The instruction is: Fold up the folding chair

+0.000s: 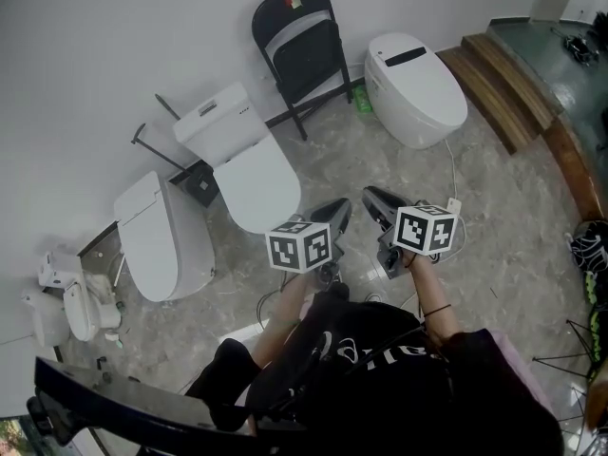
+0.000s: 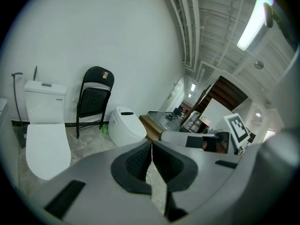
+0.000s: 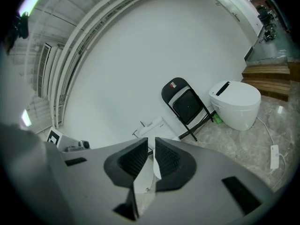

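The black folding chair [image 1: 299,50] leans against the white wall at the far side, between two toilets; its seat looks swung up flat against the back. It also shows in the left gripper view [image 2: 93,100] and the right gripper view [image 3: 185,104]. Both grippers are held in front of the person, well short of the chair and pointing toward it. My left gripper [image 1: 334,213] [image 2: 151,146] is shut, pads together, with nothing in it. My right gripper [image 1: 373,199] [image 3: 151,144] has a narrow gap between its pads and holds nothing.
A white toilet with a tank [image 1: 247,160] stands left of the chair, a rounded tankless toilet [image 1: 413,84] right of it, and another toilet [image 1: 157,236] further left. A green bottle [image 1: 362,98] lies by the chair's legs. Wooden steps [image 1: 503,84] rise at the right. A cable with a power strip [image 3: 274,156] lies on the floor.
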Motion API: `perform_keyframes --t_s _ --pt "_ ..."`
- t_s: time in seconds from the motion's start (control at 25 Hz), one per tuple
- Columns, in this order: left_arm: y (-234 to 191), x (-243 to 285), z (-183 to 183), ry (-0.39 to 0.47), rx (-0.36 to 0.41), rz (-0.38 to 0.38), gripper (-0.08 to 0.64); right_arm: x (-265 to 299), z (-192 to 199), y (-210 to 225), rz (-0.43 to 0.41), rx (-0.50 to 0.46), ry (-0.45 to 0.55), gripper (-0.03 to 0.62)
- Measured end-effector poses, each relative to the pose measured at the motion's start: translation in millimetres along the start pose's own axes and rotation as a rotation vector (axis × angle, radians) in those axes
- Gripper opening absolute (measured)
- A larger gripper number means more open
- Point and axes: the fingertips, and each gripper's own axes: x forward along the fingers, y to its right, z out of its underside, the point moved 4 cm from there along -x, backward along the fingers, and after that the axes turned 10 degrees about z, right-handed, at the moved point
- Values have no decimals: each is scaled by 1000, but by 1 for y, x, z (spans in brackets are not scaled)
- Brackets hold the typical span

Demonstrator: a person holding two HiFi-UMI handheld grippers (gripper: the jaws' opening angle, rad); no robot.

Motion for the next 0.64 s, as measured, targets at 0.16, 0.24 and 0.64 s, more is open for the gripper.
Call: perform_keyframes --t_s 0.16,0.24,0.64 --pt "6 1 4 5 -5 -8 8 -7 2 3 -4 -1 -5 57" --pt "7 1 9 5 -11 -10 8 -10 5 4 -5 0 -5 57" --pt "9 -4 11 4 -16 -7 8 -9 6 -2 -11 -4 -4 57"
